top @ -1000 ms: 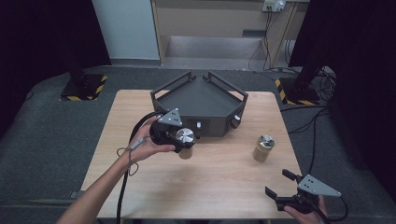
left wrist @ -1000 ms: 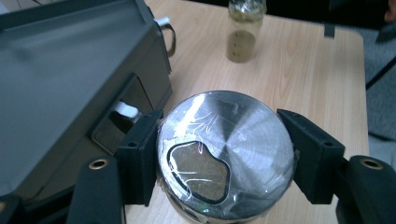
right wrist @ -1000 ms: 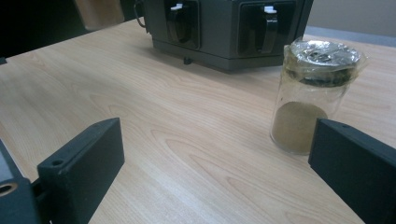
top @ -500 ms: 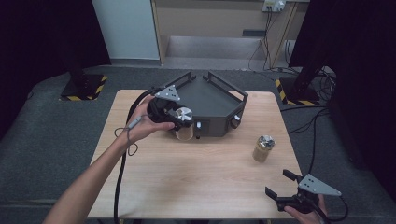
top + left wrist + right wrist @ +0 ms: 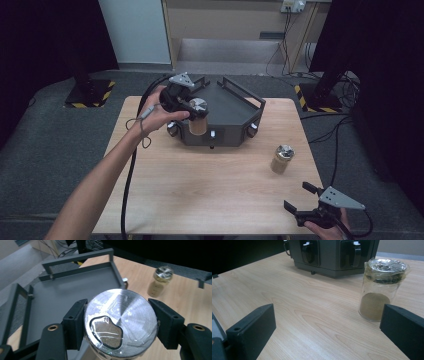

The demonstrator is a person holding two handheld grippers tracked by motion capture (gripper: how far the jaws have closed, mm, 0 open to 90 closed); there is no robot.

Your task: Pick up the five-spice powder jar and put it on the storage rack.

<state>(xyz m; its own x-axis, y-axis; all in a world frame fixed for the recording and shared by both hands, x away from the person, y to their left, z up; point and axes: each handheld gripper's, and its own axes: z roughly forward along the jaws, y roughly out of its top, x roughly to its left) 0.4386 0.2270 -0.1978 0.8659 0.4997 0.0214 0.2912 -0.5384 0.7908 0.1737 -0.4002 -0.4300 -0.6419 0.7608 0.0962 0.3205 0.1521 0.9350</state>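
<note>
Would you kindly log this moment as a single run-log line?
left gripper: shut on held jar, over tray front edge | right gripper: open, near table corner | second jar: upright on table

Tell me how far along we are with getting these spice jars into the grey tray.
Nothing is in the tray yet. In hand: the left gripper is clamped on one jar and holds it at the tray's front edge, not yet set down. Left to do: the second jar stands on the table, and the right gripper waits open near the table's front edge.
</note>
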